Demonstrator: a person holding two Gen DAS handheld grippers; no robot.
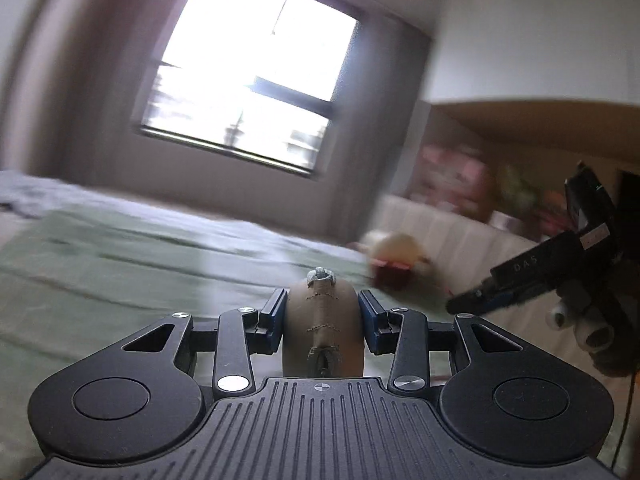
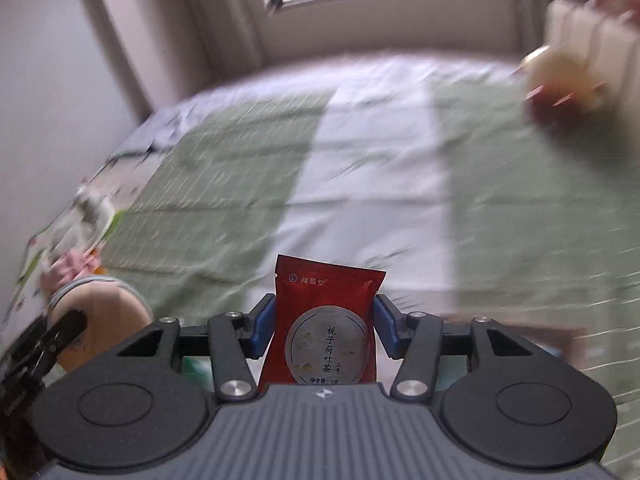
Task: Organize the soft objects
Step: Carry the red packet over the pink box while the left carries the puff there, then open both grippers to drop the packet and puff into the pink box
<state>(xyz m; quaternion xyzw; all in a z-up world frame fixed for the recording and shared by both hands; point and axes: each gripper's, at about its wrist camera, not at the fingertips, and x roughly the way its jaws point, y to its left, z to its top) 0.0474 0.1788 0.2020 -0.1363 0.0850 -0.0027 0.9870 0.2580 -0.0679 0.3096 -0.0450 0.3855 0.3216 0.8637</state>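
Only rightward: red tea packet (image 2: pixel 326 328)

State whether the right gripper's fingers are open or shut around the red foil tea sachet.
Shut on it: the right gripper has both blue pads pressed against the sides of the upright red foil tea sachet, above the green bedspread.

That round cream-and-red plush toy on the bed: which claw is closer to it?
Right, I'd judge. The right claw, holding a red tea packet, sits nearer the plush toy. The left claw, gripping a tan stitched soft object, is farther back.
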